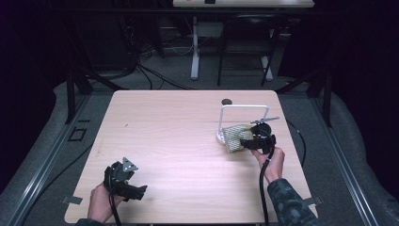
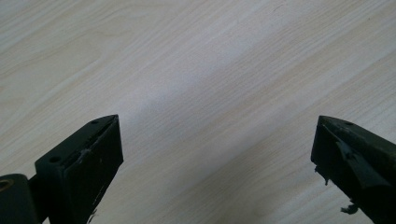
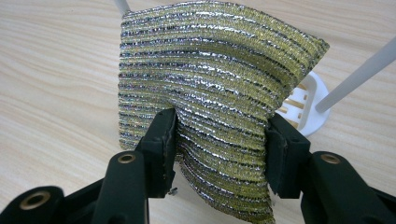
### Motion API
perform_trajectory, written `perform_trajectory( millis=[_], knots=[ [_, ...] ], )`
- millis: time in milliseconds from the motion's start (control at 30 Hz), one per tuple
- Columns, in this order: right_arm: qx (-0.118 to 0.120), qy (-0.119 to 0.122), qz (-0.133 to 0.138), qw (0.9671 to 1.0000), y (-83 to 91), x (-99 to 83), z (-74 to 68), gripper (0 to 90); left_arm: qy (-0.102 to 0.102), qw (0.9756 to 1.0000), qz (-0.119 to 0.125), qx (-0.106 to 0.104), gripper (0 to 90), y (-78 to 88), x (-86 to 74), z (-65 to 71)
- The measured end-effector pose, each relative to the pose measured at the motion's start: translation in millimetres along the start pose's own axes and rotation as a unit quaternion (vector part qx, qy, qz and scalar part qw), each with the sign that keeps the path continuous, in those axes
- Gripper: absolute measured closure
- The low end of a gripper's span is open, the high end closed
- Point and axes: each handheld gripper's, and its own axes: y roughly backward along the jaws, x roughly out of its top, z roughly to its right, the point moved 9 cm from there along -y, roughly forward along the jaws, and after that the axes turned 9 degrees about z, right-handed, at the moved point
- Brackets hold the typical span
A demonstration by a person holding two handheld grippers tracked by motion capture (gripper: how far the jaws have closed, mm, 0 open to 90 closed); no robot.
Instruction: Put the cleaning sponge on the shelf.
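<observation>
A glittery gold and silver scouring pad (image 1: 234,137) hangs at the foot of a white wire rack (image 1: 244,107) on the right side of the table. My right gripper (image 1: 244,141) is shut on the pad's near edge. In the right gripper view the pad (image 3: 210,79) buckles between the two black jaws of my right gripper (image 3: 219,126), and the rack's round white base (image 3: 310,105) sits just behind it. My left gripper (image 1: 140,190) rests low at the table's front left, open. In the left gripper view, my left gripper (image 2: 217,135) has only bare wood between its jaws.
The light wooden table (image 1: 179,132) is bare across its middle and left. A small dark round object (image 1: 227,101) lies just behind the rack. One white rack rod (image 3: 359,74) slants up past the pad. Dark floor, cables and stand legs lie beyond the far edge.
</observation>
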Motion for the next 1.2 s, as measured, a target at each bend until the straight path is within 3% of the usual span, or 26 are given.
perform_trajectory(
  millis=[300, 467, 733, 1200],
  knots=[
    [-0.013, -0.012, 0.005, 0.9998, -9.4, 1.4, 4.1, 51.0, 0.000, 1.0000, 0.001, 0.001, 2.0, 0.2, 0.2, 0.0],
    [-0.012, -0.035, 0.009, 0.9993, -15.4, 4.2, 4.3, 51.0, -0.001, 1.0000, -0.001, -0.001, 2.0, 0.0, -0.1, 0.1],
    [-0.039, -0.036, 0.015, 0.9985, -21.6, 6.3, 7.4, 50.7, -0.002, 1.0000, -0.001, 0.000, 2.0, -0.1, -0.1, 0.1],
    [-0.054, -0.048, 0.016, 0.9973, -39.7, 6.3, 2.6, 48.4, -0.003, 1.0000, 0.001, -0.001, 2.0, -0.3, 0.2, 0.4]
  ],
)
